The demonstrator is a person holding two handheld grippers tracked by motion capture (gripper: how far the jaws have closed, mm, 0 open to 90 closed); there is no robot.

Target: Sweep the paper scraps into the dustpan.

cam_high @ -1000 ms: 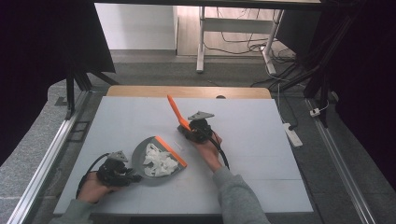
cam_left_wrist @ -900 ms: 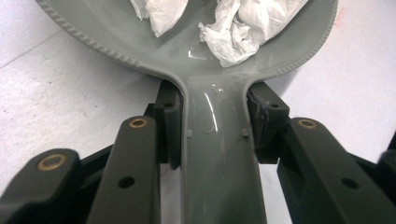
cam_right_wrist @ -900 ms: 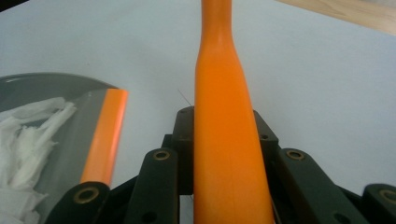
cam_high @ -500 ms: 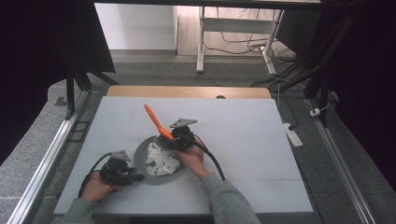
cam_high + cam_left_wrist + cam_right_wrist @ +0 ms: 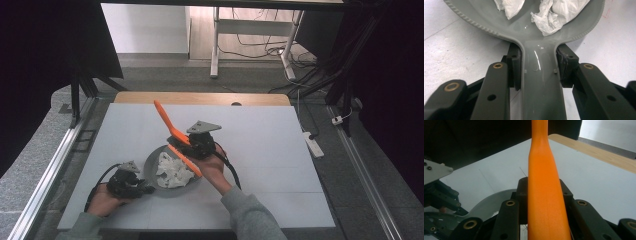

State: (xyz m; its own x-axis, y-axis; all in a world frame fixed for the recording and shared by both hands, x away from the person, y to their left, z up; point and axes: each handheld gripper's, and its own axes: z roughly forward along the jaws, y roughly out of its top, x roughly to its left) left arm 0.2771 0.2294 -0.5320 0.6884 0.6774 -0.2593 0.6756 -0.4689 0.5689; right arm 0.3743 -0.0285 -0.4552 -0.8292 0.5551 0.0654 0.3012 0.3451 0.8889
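A grey pan (image 5: 152, 165) lies on the white table with crumpled white paper (image 5: 172, 170) in it. My left gripper (image 5: 144, 190) is shut on the pan's handle (image 5: 541, 82), its pads pressing both sides, and the paper (image 5: 559, 15) lies just beyond. My right gripper (image 5: 187, 145) hangs above the pan's right rim, shut on an orange tool (image 5: 167, 120) whose handle (image 5: 544, 182) slants up and away to the left. An orange strip (image 5: 187, 161) lies along the pan's right rim under that gripper; whether it belongs to the tool I cannot tell.
The white tabletop (image 5: 270, 150) has a wooden strip (image 5: 200, 98) at its far edge. A metal rail (image 5: 55, 165) runs along the left side, and a white power strip (image 5: 312, 145) lies on the floor to the right. Dark curtains flank the table.
My right gripper has carried the orange tool left and toward me, from the table's middle to above the pan's right rim, and lifted a little. The left gripper and pan kept still.
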